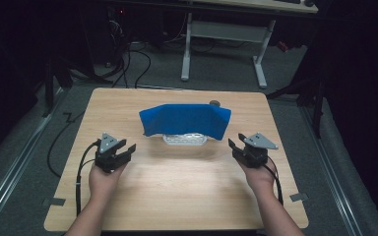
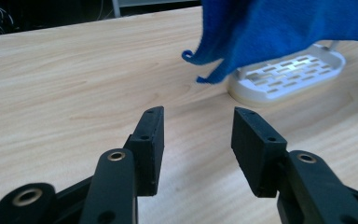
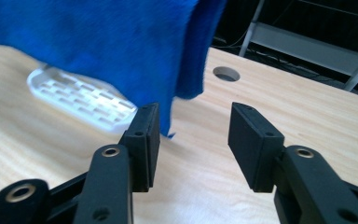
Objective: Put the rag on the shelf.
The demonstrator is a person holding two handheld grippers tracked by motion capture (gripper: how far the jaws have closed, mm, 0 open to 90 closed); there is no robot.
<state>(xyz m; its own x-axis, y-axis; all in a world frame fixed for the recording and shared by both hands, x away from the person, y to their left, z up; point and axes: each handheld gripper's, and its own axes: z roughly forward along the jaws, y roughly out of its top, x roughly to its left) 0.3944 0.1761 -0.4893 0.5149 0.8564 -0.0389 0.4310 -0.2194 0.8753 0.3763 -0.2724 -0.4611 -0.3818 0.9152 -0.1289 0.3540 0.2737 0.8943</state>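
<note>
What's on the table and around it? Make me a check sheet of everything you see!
Surface: light wooden table, with a round hole near its far edge.
Job's things: blue cloth hangs draped over a white slotted rack; its ends hang free at both sides.
Clutter: nothing seen.
Grippers: left gripper and right gripper both open, nothing between the jaws, each beside one end of the cloth and apart from it.
Cables: a black cable trails from the left gripper, another from the right.
Surroundings: dark room, grey floor, a white-legged desk behind, loose wires on the floor.
</note>
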